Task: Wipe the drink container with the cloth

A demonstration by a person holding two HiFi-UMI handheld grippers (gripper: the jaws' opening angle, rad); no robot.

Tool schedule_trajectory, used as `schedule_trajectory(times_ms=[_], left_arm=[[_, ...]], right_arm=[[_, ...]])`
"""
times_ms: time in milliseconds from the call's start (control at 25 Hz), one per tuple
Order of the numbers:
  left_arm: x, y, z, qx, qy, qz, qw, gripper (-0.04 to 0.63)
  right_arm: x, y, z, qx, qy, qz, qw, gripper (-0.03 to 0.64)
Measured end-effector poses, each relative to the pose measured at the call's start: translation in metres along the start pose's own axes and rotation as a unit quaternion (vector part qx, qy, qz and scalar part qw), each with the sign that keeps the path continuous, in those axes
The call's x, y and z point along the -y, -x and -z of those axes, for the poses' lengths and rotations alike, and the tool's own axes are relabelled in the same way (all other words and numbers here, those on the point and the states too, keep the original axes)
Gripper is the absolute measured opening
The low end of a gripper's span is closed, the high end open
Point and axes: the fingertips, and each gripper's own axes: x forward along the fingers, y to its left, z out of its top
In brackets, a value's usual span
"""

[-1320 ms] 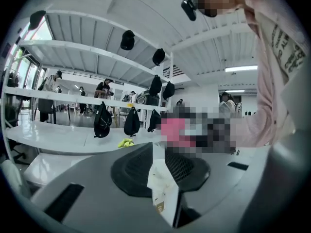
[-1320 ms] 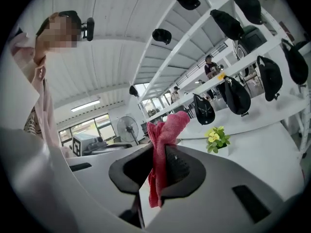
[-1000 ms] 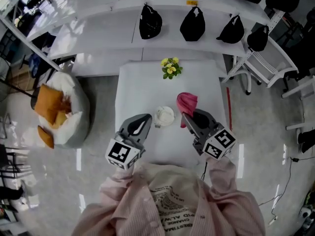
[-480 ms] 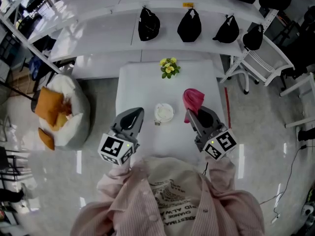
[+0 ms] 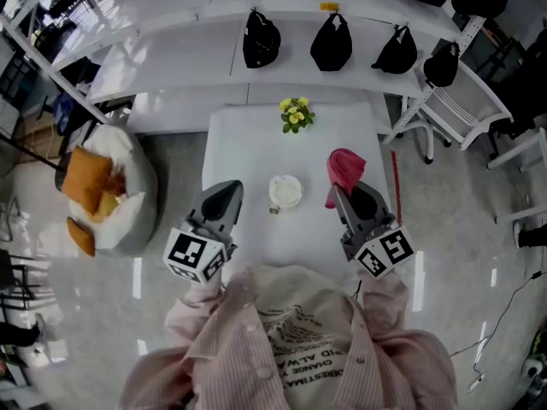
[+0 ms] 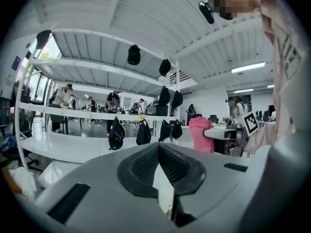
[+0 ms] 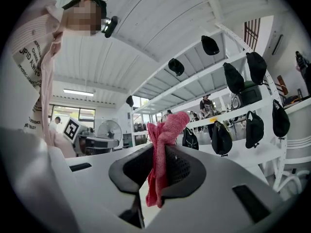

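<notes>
Both grippers have drawn back from the drink container [image 5: 285, 191] standing between them: left gripper [image 5: 226, 191], at its nine o'clock, pressed together and empty; right gripper [image 5: 349, 193], at three o'clock, pinching the cloth [image 5: 344, 167]. Wiping seems paused.

cloth [image 5: 344, 167]: pink | drink container [image 5: 285, 191]: white | table [image 5: 248, 148]: white | flowers [image 5: 296, 115]: yellow | bags [image 5: 261, 39]: black | shirt [image 5: 299, 353]: pink stripes
</notes>
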Motion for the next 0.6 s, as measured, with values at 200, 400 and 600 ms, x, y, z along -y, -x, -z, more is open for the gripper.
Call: schedule_trajectory(times_ms=[200,400,600], left_arm=[[-0.0011,0.0001,-0.0017,0.003,-0.005,0.0,1.0,0.002],[-0.0015,0.0003,-0.0003,0.002,-0.006,-0.007,1.0,0.002],[-0.0004,-0.0006,-0.0021,0.005,-0.014,-0.01,0.9998,0.002]], right_arm=[[0.0008,-0.0015,-0.001,0.001,0.002,0.003,1.0,0.049],[0.0044,0.0004,0.0024,-0.001,-0.002,0.007,1.0,0.049],[0.0074,0.0028,0.0033,-0.004,-0.003,0.011,1.0,0.049]])
